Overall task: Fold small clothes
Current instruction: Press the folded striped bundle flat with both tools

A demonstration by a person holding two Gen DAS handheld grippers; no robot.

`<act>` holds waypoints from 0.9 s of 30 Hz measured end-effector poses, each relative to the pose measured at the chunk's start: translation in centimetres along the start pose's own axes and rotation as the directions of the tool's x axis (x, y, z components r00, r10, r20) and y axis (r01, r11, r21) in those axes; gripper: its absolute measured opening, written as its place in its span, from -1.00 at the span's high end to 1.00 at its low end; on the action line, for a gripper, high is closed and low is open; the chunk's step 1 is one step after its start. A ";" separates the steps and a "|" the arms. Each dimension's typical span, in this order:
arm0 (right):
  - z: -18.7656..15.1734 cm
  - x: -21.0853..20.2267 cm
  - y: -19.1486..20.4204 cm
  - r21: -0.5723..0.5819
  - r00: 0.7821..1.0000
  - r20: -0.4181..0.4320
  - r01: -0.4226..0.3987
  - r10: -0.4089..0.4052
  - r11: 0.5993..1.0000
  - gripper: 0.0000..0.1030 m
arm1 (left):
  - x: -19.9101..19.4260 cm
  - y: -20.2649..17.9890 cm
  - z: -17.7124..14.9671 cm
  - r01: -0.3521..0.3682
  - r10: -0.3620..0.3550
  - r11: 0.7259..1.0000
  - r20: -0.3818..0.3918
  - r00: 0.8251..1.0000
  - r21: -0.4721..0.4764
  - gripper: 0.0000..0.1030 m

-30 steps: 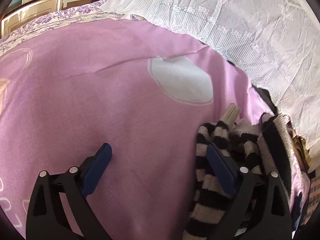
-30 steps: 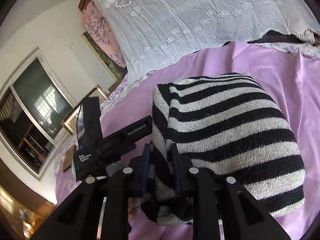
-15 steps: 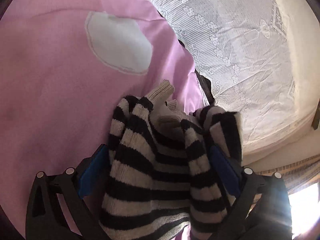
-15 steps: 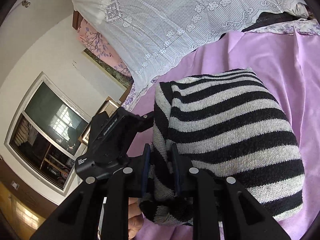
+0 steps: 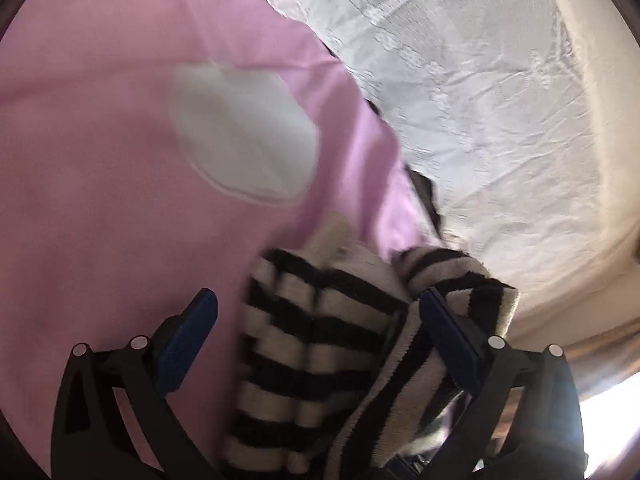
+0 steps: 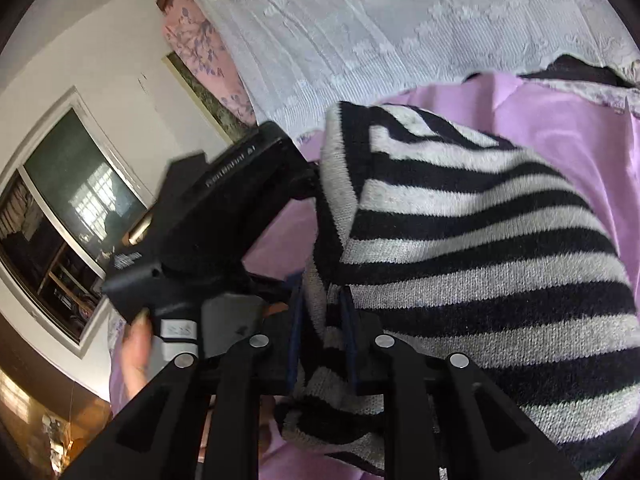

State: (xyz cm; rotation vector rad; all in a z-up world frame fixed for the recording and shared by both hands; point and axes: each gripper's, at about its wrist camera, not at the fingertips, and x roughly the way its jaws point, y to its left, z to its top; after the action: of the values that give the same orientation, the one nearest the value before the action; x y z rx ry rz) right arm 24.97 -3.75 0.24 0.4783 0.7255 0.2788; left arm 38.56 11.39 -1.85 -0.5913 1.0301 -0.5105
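Note:
A black-and-white striped knit garment point(image 6: 472, 248) lies folded in a thick bundle on the pink bedsheet point(image 6: 576, 136). My right gripper point(image 6: 322, 320) is shut on the garment's near left edge. My left gripper point(image 5: 316, 308) is open, its jaws wide apart around the bunched end of the same garment point(image 5: 316, 344); the right finger point(image 5: 448, 336) touches the knit, the left finger point(image 5: 188, 332) stands apart over the pink sheet point(image 5: 100, 200). The left gripper's black body point(image 6: 208, 216) shows in the right wrist view, close against the garment's left side.
A white lace cover point(image 5: 480, 100) lies over the bed's far side; it also shows in the right wrist view point(image 6: 400, 28). A white patch point(image 5: 244, 136) is printed on the sheet. A dark cloth point(image 5: 424, 192) peeks from under the lace. A framed window point(image 6: 68, 208) is at the left.
My left gripper has swung from bare sheet onto the garment's bunched end and stays open. My right gripper keeps its grip; the left tool has come closer beside it.

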 end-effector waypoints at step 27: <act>-1.0 -11.3 -4.9 -0.257 0.988 0.142 0.098 -0.063 0.962 0.69 | -1.8 -8.7 -5.1 -0.555 0.465 0.733 0.306 0.831 0.393 -0.91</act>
State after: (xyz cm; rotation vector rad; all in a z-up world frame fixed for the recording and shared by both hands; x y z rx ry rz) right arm 16.60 -12.22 3.50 0.2115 0.5660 0.2598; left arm 32.19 5.06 3.13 0.0951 0.7995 -0.1847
